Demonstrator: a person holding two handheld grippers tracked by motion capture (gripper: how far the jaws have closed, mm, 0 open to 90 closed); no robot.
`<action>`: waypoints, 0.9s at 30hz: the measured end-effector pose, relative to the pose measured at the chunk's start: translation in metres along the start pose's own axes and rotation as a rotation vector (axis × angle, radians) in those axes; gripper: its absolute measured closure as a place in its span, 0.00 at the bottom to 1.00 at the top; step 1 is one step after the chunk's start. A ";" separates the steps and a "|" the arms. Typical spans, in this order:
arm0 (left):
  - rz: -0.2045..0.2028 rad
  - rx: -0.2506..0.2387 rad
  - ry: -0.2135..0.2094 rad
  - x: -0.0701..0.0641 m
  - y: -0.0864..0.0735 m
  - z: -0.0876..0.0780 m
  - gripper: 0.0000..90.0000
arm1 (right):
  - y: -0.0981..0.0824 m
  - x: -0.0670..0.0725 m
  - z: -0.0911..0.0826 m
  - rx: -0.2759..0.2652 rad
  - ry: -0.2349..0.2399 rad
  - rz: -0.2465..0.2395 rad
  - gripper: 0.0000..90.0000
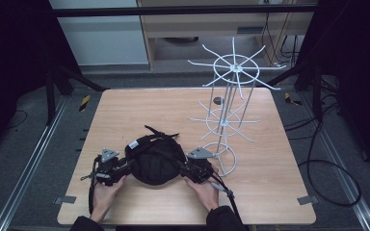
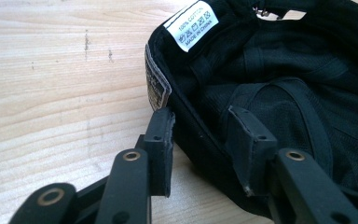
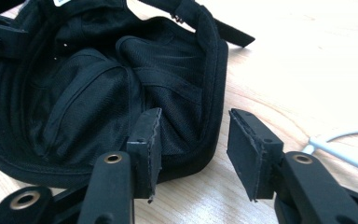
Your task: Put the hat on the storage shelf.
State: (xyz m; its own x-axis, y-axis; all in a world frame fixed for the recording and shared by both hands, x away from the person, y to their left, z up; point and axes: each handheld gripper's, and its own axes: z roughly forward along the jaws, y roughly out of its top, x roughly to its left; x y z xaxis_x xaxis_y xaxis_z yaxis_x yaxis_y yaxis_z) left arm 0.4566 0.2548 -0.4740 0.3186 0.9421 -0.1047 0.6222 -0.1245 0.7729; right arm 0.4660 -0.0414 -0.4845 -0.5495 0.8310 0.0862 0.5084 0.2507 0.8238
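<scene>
A black cap (image 1: 154, 161) lies upside down near the table's front edge, its inner lining facing up. My left gripper (image 1: 124, 169) is at the cap's left rim and my right gripper (image 1: 184, 170) at its right rim. In the left gripper view the cap (image 2: 284, 79) shows a white care label (image 2: 191, 24). There my left gripper (image 2: 201, 116) is open, one jaw outside the rim and one inside. In the right gripper view my right gripper (image 3: 193, 119) is open too and straddles the rim of the cap (image 3: 84, 93) the same way.
A tall white wire rack (image 1: 231, 96) with spoke arms stands on the wooden table (image 1: 270, 187), just right of the cap and close behind my right gripper. Its wire foot (image 3: 345, 149) lies at the right of the right gripper view. Cables trail on the floor.
</scene>
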 end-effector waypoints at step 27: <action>0.003 0.035 -0.027 -0.002 -0.003 0.000 0.79 | 0.027 0.024 -0.025 -0.124 0.039 -0.098 0.94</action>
State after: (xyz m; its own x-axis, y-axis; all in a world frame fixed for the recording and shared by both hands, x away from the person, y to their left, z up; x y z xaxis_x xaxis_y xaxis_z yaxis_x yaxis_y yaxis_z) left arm 0.4540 0.2536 -0.4763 0.3391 0.9331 -0.1196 0.6458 -0.1384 0.7509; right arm 0.4505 -0.0271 -0.4465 -0.6191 0.7850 0.0222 0.3667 0.2640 0.8921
